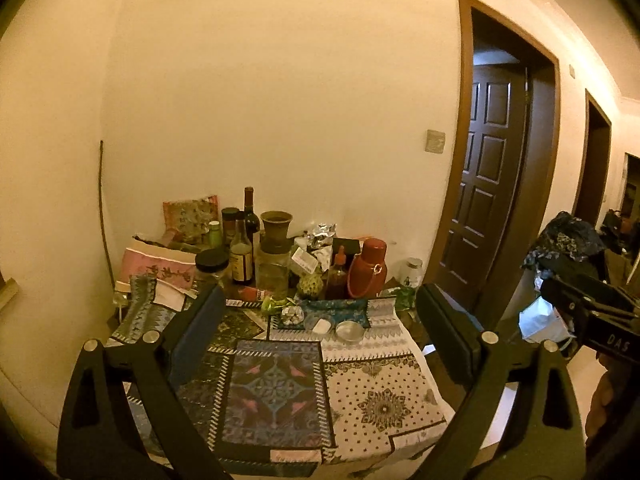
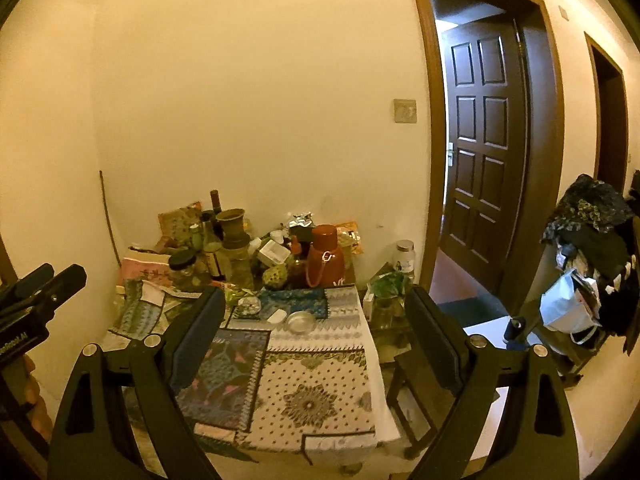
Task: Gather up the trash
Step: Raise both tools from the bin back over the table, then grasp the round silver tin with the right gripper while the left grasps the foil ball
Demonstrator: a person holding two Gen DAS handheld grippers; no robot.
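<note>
A table under a patchwork cloth point(image 1: 384, 404) fills both views. On its middle lie a crumpled foil ball point(image 1: 292, 314), a green wrapper point(image 1: 276, 303), a small white piece point(image 1: 321, 325) and a round metal dish point(image 1: 349, 330). My left gripper point(image 1: 320, 296) stands wide open before them, well short of the table, with nothing between its fingers. In the right wrist view the foil ball point(image 2: 249, 303), white piece point(image 2: 278, 315) and dish point(image 2: 300, 322) lie ahead of my right gripper point(image 2: 316, 296), which is also open and empty. Each gripper shows at the other view's edge.
Bottles, jars, a clay pot and a red flask point(image 1: 368, 268) crowd the table's back against the wall. A low wooden stool point(image 2: 404, 364) with plants stands right of the table. Farther right are an open dark door point(image 2: 484, 152) and a rack piled with clothes and a white bag point(image 2: 564, 304).
</note>
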